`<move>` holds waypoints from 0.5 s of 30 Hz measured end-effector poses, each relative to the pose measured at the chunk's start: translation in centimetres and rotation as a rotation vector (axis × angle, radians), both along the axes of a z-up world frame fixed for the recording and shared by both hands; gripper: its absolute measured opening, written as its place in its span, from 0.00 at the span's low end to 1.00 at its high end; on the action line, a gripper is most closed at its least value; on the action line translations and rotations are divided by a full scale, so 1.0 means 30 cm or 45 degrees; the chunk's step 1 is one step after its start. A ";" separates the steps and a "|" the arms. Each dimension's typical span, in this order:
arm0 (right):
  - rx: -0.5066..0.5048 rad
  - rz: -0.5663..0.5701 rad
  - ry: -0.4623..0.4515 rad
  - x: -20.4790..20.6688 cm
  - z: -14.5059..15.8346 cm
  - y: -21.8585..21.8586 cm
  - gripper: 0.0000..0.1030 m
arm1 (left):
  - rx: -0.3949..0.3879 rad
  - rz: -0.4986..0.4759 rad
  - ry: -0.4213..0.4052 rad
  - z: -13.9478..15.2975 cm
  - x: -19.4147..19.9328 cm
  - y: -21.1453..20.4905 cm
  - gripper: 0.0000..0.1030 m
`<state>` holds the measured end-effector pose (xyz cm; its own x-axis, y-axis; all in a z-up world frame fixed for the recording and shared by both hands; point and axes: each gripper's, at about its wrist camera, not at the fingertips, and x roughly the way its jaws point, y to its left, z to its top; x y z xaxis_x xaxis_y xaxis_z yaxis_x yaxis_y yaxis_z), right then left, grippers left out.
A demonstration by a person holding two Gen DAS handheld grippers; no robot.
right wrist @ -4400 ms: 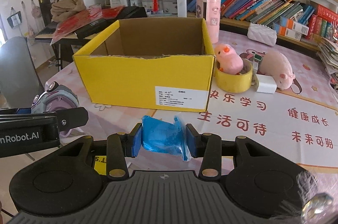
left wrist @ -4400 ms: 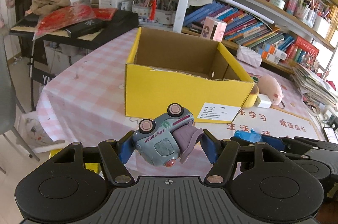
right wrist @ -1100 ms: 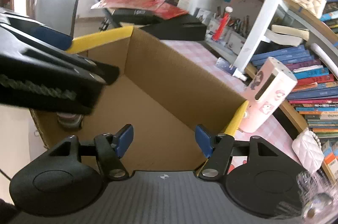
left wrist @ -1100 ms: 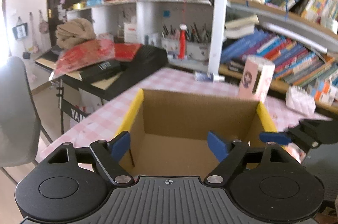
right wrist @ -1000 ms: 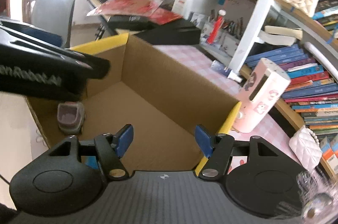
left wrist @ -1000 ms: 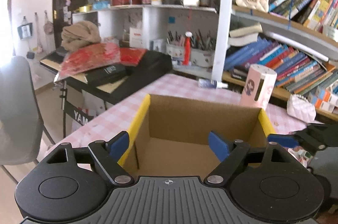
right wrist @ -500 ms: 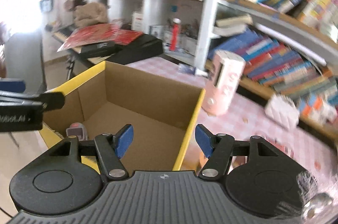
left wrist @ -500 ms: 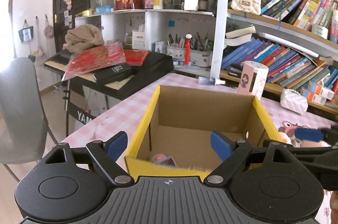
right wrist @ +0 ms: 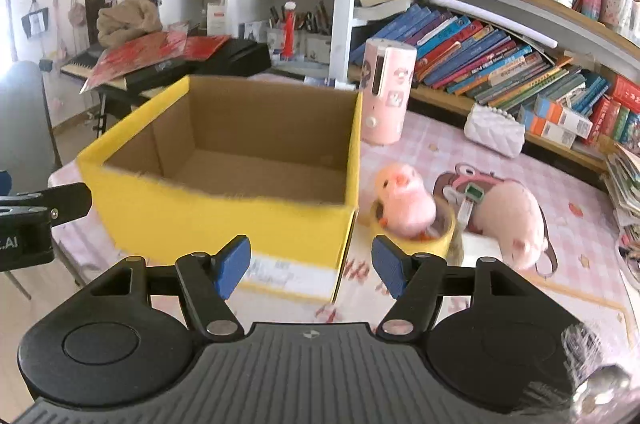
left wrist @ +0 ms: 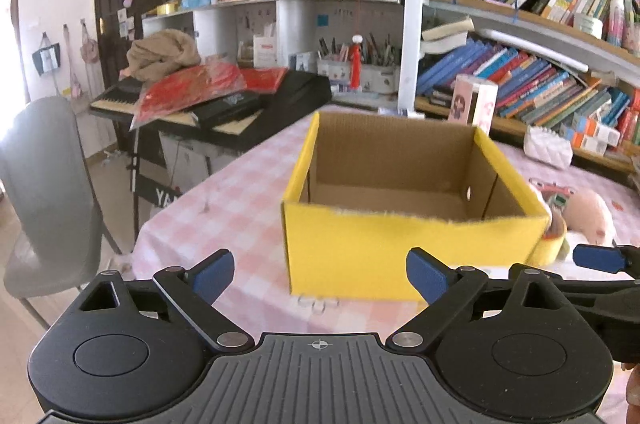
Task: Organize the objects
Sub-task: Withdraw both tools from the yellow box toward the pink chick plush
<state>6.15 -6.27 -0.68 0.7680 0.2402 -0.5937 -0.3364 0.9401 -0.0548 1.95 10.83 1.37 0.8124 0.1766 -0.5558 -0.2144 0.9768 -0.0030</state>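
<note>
- Bright daylight; glare blows out the far left edge in both views.
- Fisheye bends the bookshelves [right wrist: 500, 36].
- Yellow box [right wrist: 224, 220] edges slightly motion-blurred.

Each gripper is built of matte black plastic: a ribbed central plate marked with a small white crosshair, flanked by two round housings with recessed discs. The left gripper [left wrist: 320, 274] and the right gripper [right wrist: 311, 266] are fitted with blue pads [left wrist: 424, 274] on angled black arms, pinned by silver screws [left wrist: 231, 338]. White lettering is seen on one side.
</note>
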 end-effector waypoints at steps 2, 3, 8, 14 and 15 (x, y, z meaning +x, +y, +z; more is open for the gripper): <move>-0.006 -0.012 0.010 -0.032 -0.007 0.002 0.68 | -0.005 -0.008 0.017 -0.007 -0.024 0.003 0.92; -0.006 -0.020 0.015 -0.046 -0.011 0.001 0.68 | -0.006 -0.014 0.024 -0.011 -0.035 0.004 0.92; -0.012 -0.059 0.050 -0.106 -0.031 -0.004 0.72 | 0.005 -0.036 0.054 -0.027 -0.084 0.003 0.95; -0.034 -0.076 0.059 -0.174 -0.044 -0.011 0.78 | 0.001 -0.075 0.082 -0.039 -0.119 -0.013 0.96; -0.036 -0.081 0.061 -0.183 -0.045 -0.014 0.79 | 0.002 -0.087 0.089 -0.042 -0.123 -0.018 0.96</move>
